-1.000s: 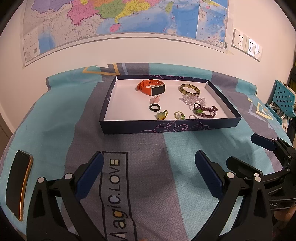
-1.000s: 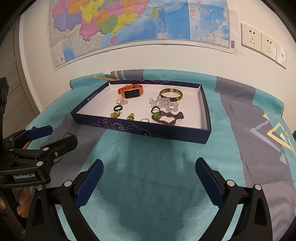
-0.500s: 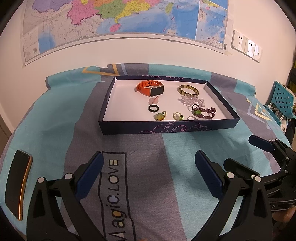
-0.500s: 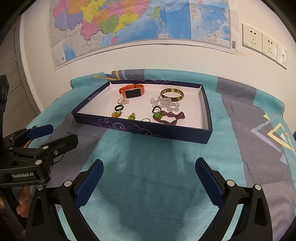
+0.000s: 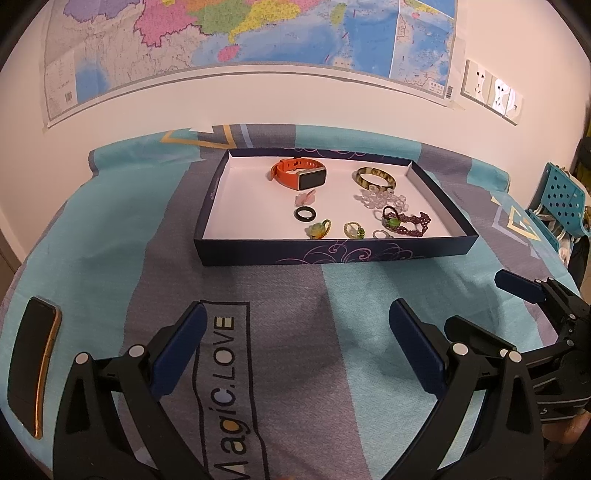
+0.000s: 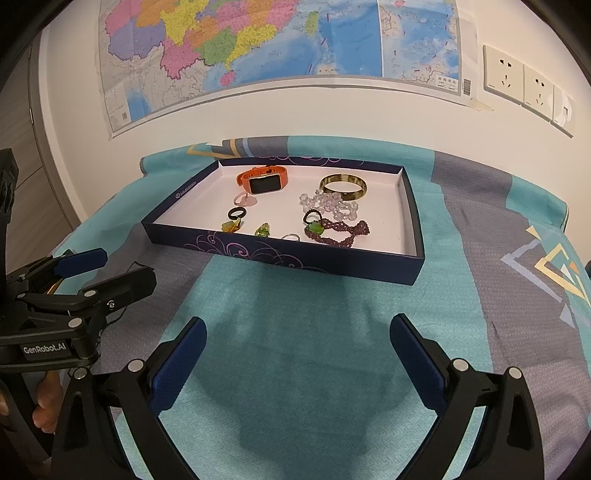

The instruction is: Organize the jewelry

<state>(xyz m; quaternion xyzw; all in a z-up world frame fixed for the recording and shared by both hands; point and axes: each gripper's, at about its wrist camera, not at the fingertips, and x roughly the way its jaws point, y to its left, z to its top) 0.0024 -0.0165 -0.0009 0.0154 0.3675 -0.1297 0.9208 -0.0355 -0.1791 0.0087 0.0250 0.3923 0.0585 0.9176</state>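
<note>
- Nearest, the left gripper (image 5: 295, 328): spread wide, holding nothing, hovering over the bedspread (image 5: 288, 369) well short of the tray (image 5: 332, 254); black plastic arms with silver rivets, flat blue pads (image 5: 181, 347) on the inner faces.
- Beside it, the right gripper (image 6: 295, 343): likewise wide apart and empty, level with its twin, aimed toward the tray's near wall.
- Under both, soft woven cloth in teal and grey panels, printed with "Magic.LOVE" lettering.
- Left of the tray and nearer, at the cloth's edge: a dark phone (image 5: 33, 365) with a gold rim, lying flat.
- Farther on, the tray: shallow rectangular cardboard, navy outside with pale swirl patterns, white inside, flat on the cloth.
- Inside the tray, near wall first: two small green-stone rings (image 5: 354, 229), a thin silver ring (image 5: 381, 234), a plain black ring (image 5: 305, 213), a dark purple beaded bracelet (image 5: 412, 223).
- Mid tray: a clear beaded bracelet (image 5: 380, 197), a small pink charm (image 5: 304, 197).
- Toward the tray's far wall: an orange-strapped watch (image 5: 300, 176) with a dark rectangular face, a mottled olive bangle (image 5: 376, 177).
- Behind the tray, on the white wall: a glossy coloured map (image 5: 258, 33).
</note>
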